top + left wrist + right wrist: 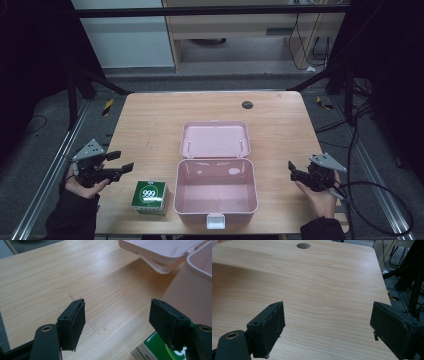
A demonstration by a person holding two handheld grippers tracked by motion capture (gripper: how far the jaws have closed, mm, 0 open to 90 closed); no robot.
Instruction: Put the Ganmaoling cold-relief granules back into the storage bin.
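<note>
While both your grippers sit wide apart w/ nothing held, no step looks begun.
L gripper (119,167) nr green box (150,197); R gripper (292,169) off to side; pink case (216,206) lid open, empty.

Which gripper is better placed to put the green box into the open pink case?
Left. The left gripper is open just beside the green box, which lies left of the pink case. The right gripper is across the case.
</note>
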